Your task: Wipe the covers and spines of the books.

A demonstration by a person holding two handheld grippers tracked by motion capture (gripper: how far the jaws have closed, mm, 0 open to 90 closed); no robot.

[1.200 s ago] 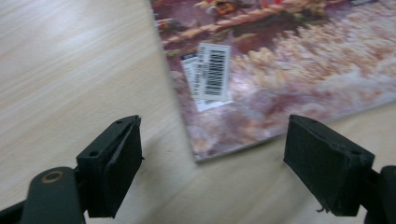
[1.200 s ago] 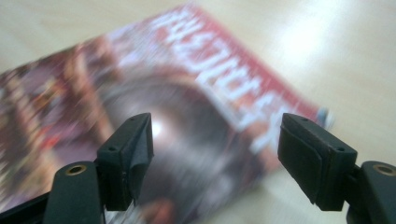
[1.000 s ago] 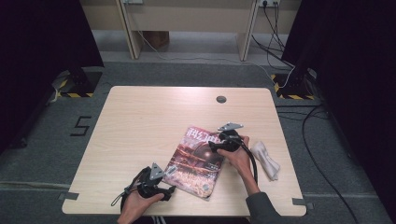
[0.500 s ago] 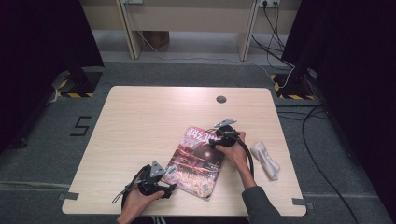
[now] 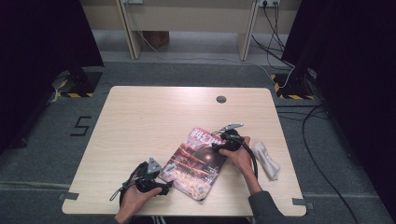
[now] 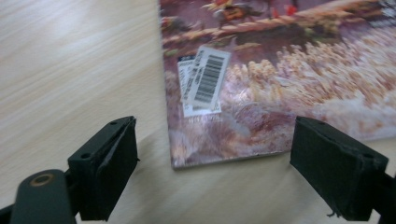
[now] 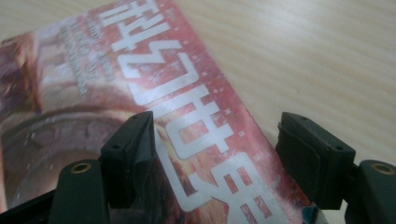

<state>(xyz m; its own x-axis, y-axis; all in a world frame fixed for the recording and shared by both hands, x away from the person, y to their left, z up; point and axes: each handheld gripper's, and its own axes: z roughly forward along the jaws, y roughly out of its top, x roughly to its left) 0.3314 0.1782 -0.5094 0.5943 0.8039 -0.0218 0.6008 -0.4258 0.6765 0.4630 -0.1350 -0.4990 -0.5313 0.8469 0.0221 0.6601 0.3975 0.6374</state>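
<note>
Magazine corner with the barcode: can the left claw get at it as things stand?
Probably yes. The left claw is open, its jaws standing either side of the glossy red magazine's barcode corner, with bare pale wooden table between them and nothing blocking.

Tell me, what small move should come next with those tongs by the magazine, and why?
Probably ease the left tongs forward and down so its open jaws straddle the magazine corner by the barcode sticker. That corner lies flat on the table, just ahead of the jaws, ungripped. The right tongs are open too, over the title edge.
</note>
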